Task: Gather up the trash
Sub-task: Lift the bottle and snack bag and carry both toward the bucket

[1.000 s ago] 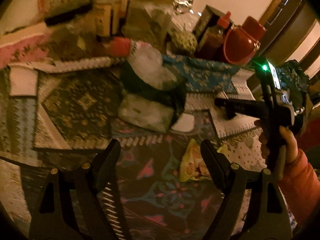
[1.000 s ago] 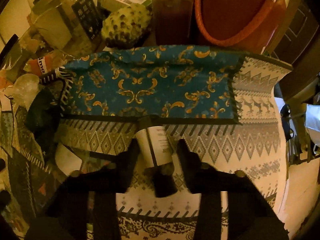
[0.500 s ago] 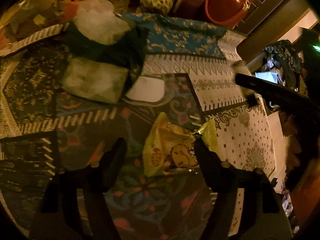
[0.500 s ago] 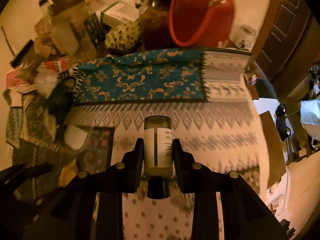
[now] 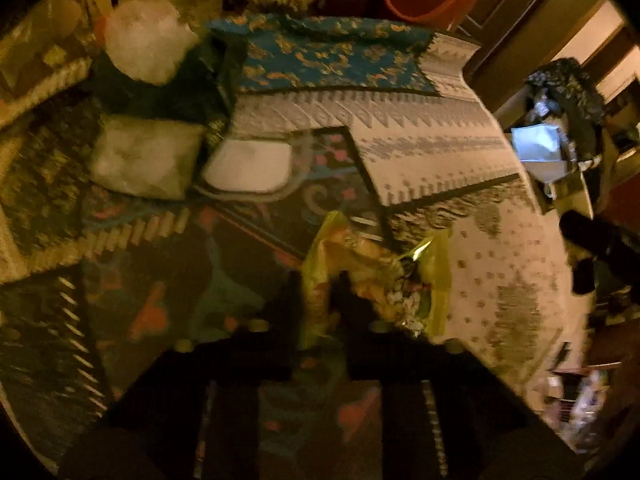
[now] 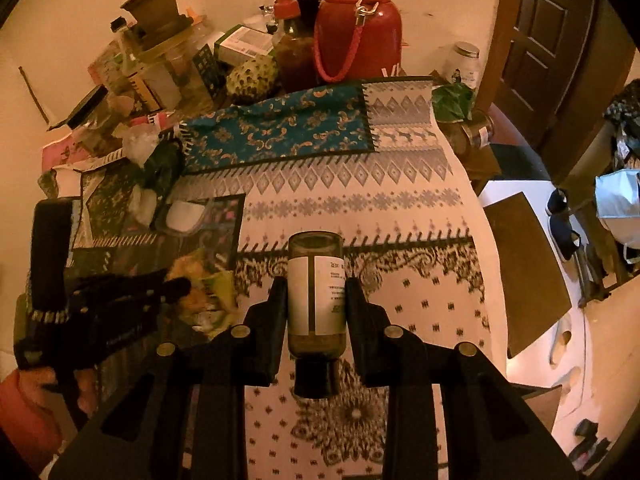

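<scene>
Your left gripper (image 5: 340,280) is closing on the wrapper (image 5: 372,276) (twelve o'clock); right gripper (image 6: 316,296) clamps the bottle (image 6: 316,284), lengthwise.

red flask (image 6: 357,36), patterned tablecloth (image 6: 360,208), wooden door (image 6: 552,40)

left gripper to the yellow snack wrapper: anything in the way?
Nothing visible. The left gripper is already at the yellow snack wrapper, its jaws closing with the crumpled wrapper between them. The patterned tablecloth around it lies bare.
</scene>
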